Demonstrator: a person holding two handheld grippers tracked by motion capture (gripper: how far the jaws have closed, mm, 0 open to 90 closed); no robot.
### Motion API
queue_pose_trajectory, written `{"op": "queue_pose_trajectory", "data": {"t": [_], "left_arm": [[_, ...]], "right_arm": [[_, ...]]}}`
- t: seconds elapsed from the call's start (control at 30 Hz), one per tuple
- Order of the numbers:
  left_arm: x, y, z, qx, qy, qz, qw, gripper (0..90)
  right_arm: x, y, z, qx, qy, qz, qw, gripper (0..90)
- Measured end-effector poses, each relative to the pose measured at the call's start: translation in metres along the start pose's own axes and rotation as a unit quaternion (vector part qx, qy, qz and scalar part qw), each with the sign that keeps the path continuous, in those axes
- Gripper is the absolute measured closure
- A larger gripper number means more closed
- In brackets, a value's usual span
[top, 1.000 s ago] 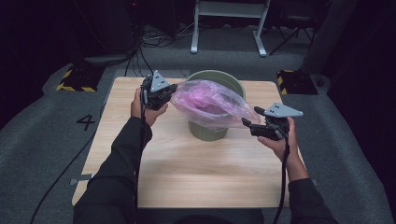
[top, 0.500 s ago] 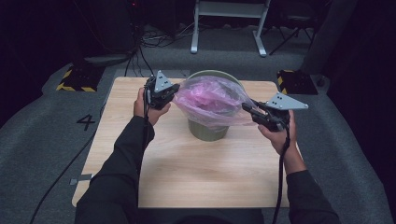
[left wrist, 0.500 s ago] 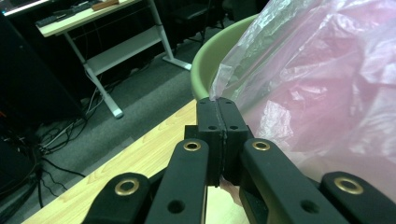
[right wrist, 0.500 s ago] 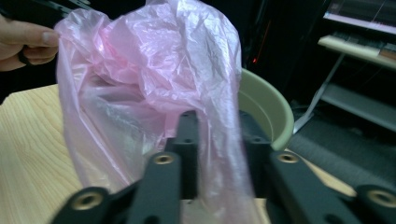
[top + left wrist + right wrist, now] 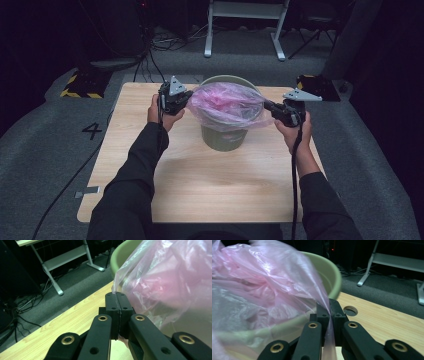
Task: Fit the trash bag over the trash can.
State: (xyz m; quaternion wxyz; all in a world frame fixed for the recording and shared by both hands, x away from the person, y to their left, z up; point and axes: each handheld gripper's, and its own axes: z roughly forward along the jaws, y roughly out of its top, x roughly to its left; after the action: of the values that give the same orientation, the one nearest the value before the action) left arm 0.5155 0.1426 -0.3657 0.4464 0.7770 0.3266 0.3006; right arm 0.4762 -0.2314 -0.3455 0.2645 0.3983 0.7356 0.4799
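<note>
A pink plastic bag (image 5: 227, 102) is stretched over the mouth of a green bucket (image 5: 223, 137) that stands near the middle of the far half of the wooden table (image 5: 200, 185). The person holds the bag out between both tools, one on each side of the bucket.

The left gripper (image 5: 186, 99) sits just beside the bucket's left rim, and its jaws are pressed together on the bag's edge. In the left gripper view the left gripper (image 5: 116, 297) has a thin fold of film coming out right at the tips of the jaws, with the bag (image 5: 170, 280) billowing up and away to the right and the bucket's green rim (image 5: 120, 255) behind it.

The right gripper (image 5: 270, 106) is at the bucket's right side. Its jaws have just been closing, and they now pinch the opposite edge of the bag. In the right gripper view the right gripper (image 5: 329, 307) has a strip of pink film running down between the two jaws, and the bag (image 5: 257, 282) spreads off to the left over the bucket's rim (image 5: 334, 277).

The film is drawn taut between the two grippers across the top of the bucket, draping a little down its sides. Both of the person's hands rest above the table, well apart, with the bucket between them.
</note>
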Motion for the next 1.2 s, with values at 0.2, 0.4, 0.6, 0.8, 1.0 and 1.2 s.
{"op": "queue_pose_trajectory", "data": {"t": [0.2,0.4,0.6,0.8,1.0,1.2], "left_arm": [[0.005,-0.004,0.010,-0.008,-0.014,-0.016,0.9997,89.5],[0.005,-0.007,0.021,-0.003,-0.019,-0.023,0.9996,89.5],[0.007,-0.006,0.029,0.004,-0.030,-0.030,0.9991,89.5],[0.007,0.000,0.035,0.018,-0.021,-0.022,0.9994,87.2],[0.007,-0.003,0.035,-0.002,-0.053,-0.037,0.9979,85.6],[0.006,-0.010,0.027,-0.017,-0.082,-0.042,0.9956,89.7]], "right_arm": [[-0.017,-0.004,0.013,0.008,0.004,0.039,0.9992,89.1],[-0.023,-0.009,0.031,0.020,0.011,0.059,0.9980,89.3],[-0.028,-0.012,0.041,0.027,0.023,0.071,0.9968,89.3],[-0.030,-0.012,0.053,0.036,0.023,0.071,0.9966,89.3],[-0.032,-0.014,0.055,0.039,0.032,0.072,0.9961,89.9],[-0.027,-0.020,0.052,0.037,0.057,0.063,0.9957,90.0]]}}
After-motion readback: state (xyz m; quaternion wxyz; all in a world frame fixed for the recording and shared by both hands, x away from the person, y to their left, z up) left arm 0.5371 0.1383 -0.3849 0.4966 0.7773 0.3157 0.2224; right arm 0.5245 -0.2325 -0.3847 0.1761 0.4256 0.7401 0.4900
